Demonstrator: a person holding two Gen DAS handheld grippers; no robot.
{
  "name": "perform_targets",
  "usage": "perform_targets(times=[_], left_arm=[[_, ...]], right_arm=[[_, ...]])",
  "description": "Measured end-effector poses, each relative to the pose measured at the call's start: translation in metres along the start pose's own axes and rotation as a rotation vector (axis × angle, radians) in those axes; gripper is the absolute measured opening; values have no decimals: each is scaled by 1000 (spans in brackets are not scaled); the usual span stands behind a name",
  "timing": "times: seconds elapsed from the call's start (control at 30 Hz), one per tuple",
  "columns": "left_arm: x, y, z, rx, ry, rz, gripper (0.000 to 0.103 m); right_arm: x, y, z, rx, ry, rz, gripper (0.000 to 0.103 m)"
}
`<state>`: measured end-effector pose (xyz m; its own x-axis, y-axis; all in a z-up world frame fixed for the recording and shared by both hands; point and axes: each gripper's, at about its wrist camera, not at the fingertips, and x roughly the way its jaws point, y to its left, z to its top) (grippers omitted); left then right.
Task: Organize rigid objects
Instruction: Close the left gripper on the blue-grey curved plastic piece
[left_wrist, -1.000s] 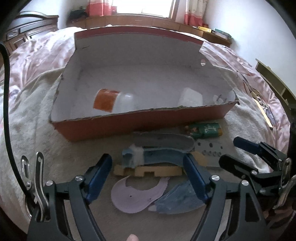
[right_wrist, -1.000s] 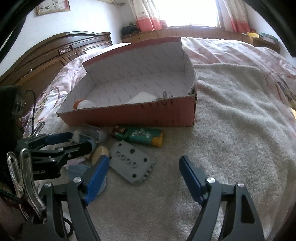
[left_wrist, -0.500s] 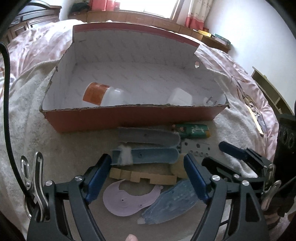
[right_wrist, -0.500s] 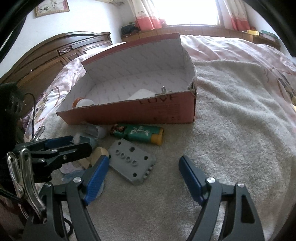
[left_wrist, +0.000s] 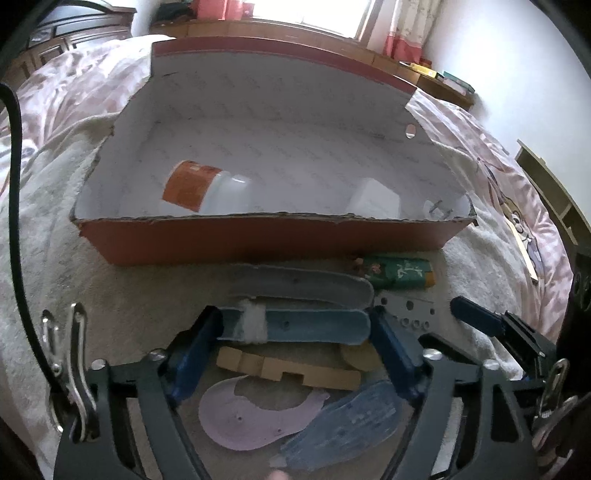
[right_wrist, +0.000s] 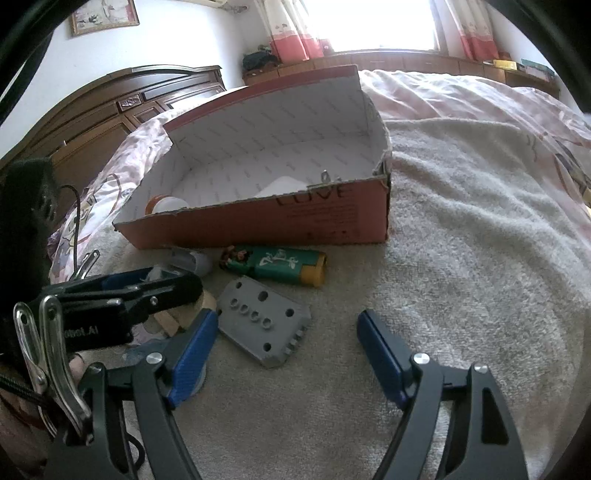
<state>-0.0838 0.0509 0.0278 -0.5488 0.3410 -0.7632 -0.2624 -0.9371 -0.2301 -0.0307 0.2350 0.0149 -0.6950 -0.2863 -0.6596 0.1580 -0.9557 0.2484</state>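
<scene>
A red cardboard box (left_wrist: 258, 240) stands open on a beige towel; an orange-labelled white bottle (left_wrist: 207, 188) and a white block (left_wrist: 375, 197) lie inside. In front lie a grey strip (left_wrist: 303, 284), a blue strip (left_wrist: 295, 325), a wooden piece (left_wrist: 288, 369), a lilac whale shape (left_wrist: 243, 413), a blue foot shape (left_wrist: 343, 424), a green lighter (right_wrist: 275, 264) and a grey plate with holes (right_wrist: 264, 321). My left gripper (left_wrist: 293, 332) is open, its fingers at the two ends of the blue strip. My right gripper (right_wrist: 286, 345) is open over the grey plate.
The box (right_wrist: 266, 218) sits on a bed with a pink quilt (right_wrist: 461, 96). A dark wooden headboard (right_wrist: 110, 110) stands at the left. A wooden ledge (left_wrist: 280, 33) runs under the window behind.
My left gripper has moved forward and down until its fingers flank the blue strip. My right gripper has crept slightly forward toward the grey plate.
</scene>
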Motion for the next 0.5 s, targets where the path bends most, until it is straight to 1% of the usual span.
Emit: perform_targets(times=[0.13,0.23,0.5], left_arm=[[-5,3,-3,3,-3,-15,77],[-11,4,-4,8,-18,-6,77],[-32,32,-9,-43,-78,75,77]], right_arm=[[1,2,0,-3,2,-8,82],[1,3,1,-1,6,-15,82],[3,13,6,-14,15,-20,82]])
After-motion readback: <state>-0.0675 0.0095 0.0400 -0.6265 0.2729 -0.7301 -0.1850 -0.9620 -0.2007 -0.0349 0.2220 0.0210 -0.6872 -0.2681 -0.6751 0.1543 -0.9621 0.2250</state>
